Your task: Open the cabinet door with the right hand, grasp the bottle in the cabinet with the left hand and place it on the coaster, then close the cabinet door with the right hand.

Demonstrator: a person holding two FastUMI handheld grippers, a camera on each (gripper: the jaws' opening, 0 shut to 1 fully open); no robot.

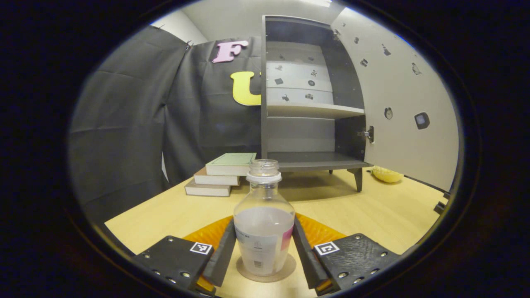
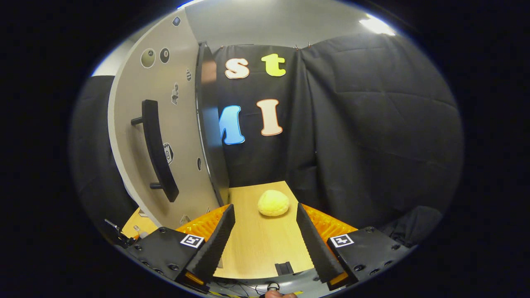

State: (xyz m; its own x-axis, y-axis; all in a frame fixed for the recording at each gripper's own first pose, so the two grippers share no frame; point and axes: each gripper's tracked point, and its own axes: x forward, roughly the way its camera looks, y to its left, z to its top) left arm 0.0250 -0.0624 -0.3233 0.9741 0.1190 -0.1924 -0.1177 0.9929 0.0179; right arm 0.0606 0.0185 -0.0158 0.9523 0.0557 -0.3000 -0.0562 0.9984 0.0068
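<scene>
On one coaster (image 1: 285,271) stands one bottle (image 1: 263,231) between released left tongs (image 1: 263,256); right tongs (image 2: 265,244) gape, three books (image 1: 219,176) stacked.

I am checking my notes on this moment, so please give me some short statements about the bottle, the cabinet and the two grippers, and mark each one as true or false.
1. The bottle stands upright on the coaster. True.
2. The cabinet door is closed. False: it stands open, and the shelves inside are bare.
3. The bottle has a cap on. False: its neck is open.
4. The left gripper has the bottle between its jaws. True, though whether they press on it is unclear.
5. The right gripper grips the door handle. False: its jaws are open, holding nothing, with the handle off to one side.
</scene>
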